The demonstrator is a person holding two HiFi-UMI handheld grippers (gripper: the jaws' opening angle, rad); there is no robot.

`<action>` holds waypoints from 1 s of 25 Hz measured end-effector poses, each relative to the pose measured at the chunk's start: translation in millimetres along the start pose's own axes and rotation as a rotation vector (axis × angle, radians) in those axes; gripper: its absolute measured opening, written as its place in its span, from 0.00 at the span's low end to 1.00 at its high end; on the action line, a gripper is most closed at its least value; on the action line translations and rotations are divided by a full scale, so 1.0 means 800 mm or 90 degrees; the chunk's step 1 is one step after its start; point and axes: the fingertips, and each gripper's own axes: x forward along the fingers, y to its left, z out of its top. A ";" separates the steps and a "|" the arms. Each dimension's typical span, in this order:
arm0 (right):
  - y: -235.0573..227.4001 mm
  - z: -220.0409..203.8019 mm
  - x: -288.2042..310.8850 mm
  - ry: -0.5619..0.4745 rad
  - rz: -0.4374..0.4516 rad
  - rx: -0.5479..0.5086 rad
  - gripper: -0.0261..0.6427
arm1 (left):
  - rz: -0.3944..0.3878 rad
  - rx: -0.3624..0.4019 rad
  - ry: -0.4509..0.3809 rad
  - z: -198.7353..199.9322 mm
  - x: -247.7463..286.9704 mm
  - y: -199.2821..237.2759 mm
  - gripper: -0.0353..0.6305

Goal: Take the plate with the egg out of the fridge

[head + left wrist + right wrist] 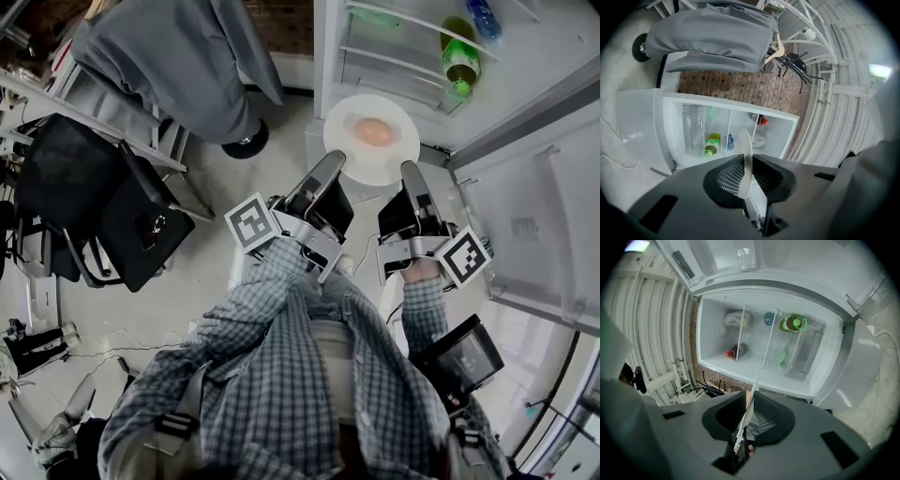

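Observation:
A white plate (389,161) with a pale orange egg (375,132) on it hangs level in front of the open fridge (544,56), outside its shelves. My left gripper (336,161) is shut on the plate's near left rim and my right gripper (409,171) is shut on its near right rim. In the left gripper view the plate (746,159) shows edge-on between the jaws. The right gripper view has the plate (751,404) edge-on too, running up toward the fridge shelves.
A green bottle (459,62) and a blue-capped bottle (483,19) lie in the fridge. The fridge door (544,234) stands open at the right. A grey garment (178,56) hangs at the upper left and a black folding chair (103,206) stands to the left.

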 end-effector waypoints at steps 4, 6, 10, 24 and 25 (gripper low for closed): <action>-0.008 0.005 0.002 0.016 0.004 -0.001 0.12 | 0.001 0.007 -0.013 -0.002 0.004 0.006 0.14; -0.009 0.006 0.000 0.021 0.004 -0.001 0.12 | 0.001 0.009 -0.016 -0.005 0.004 0.006 0.14; -0.011 0.005 -0.001 0.029 0.005 0.002 0.12 | -0.001 0.012 -0.022 -0.007 0.001 0.007 0.14; -0.006 0.011 0.007 0.032 0.019 -0.002 0.12 | -0.016 0.022 -0.027 -0.003 0.007 0.002 0.14; -0.005 0.012 0.008 0.031 0.021 -0.007 0.12 | -0.017 0.021 -0.026 -0.003 0.008 0.001 0.14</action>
